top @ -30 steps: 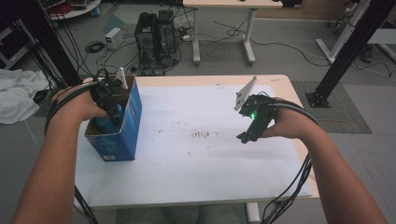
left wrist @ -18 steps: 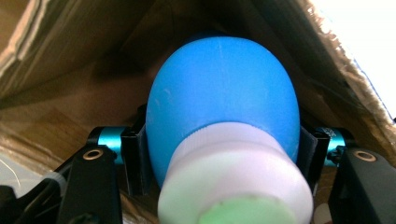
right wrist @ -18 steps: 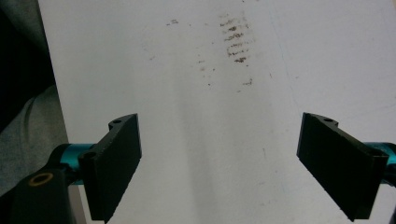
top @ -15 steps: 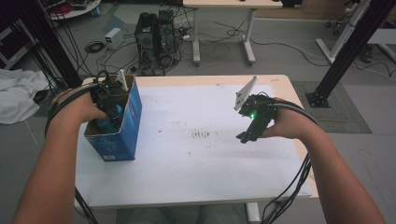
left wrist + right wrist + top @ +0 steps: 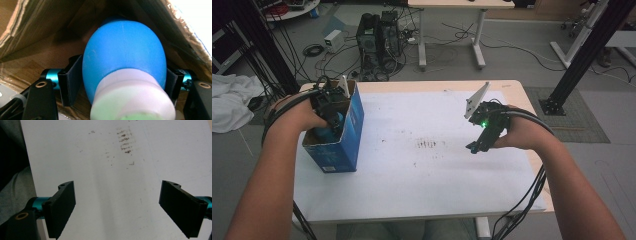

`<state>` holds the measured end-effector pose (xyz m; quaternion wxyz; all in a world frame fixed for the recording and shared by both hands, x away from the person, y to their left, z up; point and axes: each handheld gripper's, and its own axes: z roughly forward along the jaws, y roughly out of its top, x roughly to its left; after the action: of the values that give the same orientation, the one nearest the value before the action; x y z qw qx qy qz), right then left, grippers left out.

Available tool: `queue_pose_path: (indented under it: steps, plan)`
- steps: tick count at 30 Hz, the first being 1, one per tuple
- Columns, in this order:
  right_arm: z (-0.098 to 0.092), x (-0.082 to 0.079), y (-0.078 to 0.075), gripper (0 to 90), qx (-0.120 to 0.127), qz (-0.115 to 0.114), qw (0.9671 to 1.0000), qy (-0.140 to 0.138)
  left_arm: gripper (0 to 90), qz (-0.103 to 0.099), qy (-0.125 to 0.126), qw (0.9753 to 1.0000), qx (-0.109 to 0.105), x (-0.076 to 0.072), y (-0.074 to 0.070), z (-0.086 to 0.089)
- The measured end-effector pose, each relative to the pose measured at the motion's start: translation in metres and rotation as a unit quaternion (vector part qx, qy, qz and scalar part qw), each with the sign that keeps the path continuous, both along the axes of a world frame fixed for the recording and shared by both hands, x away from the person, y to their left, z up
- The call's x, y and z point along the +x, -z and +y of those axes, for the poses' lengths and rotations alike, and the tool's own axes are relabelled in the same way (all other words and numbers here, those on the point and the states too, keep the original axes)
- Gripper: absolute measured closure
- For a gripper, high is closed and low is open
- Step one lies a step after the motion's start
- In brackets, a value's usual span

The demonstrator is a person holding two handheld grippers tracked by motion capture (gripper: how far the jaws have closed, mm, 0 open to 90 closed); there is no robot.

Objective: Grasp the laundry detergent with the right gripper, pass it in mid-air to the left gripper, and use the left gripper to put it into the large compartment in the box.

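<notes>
Blue bottle [image 5: 124, 58] with white cap [image 5: 132, 100] sits inside the blue cardboard box [image 5: 352, 131] at the left of the surface [image 5: 422, 175]; the left tool [image 5: 331, 111] is down in the box, jaws clamped on the bottle's sides just above the cap. Right tool [image 5: 477, 145] hovers over the smudged white sheet [image 5: 120, 182], jaws wide apart, holding nothing. Judgement: lift straight up, clear of the box walls and flaps; the smooth, rounded body could slip, so keep the grip firm.
</notes>
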<state>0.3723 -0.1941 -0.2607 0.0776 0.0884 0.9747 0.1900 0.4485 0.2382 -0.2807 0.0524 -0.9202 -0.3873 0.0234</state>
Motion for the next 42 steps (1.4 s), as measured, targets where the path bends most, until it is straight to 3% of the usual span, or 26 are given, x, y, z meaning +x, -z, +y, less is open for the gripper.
queue_pose_path:
  steps: [2, 7, 12, 14, 15, 18, 27, 42]
  plan:
    - [0.000, 0.000, 0.000, 13.1, 0.000, 0.000, 1.0000, 0.000, 30.5, 0.006, -0.002, 0.9999, -0.009, 0.000, 0.000, 0.000]
    - [0.000, 0.000, -0.001, 13.1, 0.001, 0.000, 1.0000, -0.001, 30.5, -0.006, -0.011, 0.9998, -0.013, -0.002, -0.002, 0.001]
    - [0.001, 0.001, -0.001, 13.1, 0.006, -0.004, 1.0000, -0.002, 30.4, -0.001, 0.002, 0.9999, -0.015, -0.003, -0.005, 0.001]
    - [0.001, 0.000, -0.001, 13.1, 0.006, -0.004, 1.0000, 0.000, 29.5, -0.013, -0.005, 0.9997, -0.020, -0.005, -0.005, 0.000]
    - [0.001, 0.000, -0.002, 13.1, 0.006, -0.004, 1.0000, -0.001, 26.7, -0.007, 0.005, 0.9998, -0.016, -0.004, -0.008, 0.001]
    - [0.001, 0.000, -0.002, 13.1, 0.004, -0.004, 1.0000, 0.000, 26.7, -0.018, -0.002, 0.9996, -0.023, -0.006, -0.012, 0.000]
    - [0.001, 0.001, -0.004, 13.1, 0.000, -0.002, 1.0000, 0.001, 26.6, -0.011, 0.009, 0.9997, -0.022, -0.010, -0.024, 0.003]
    - [0.005, 0.005, -0.010, 13.1, -0.008, 0.001, 1.0000, 0.000, 22.4, -0.028, 0.014, 0.9990, -0.031, -0.017, -0.046, 0.006]
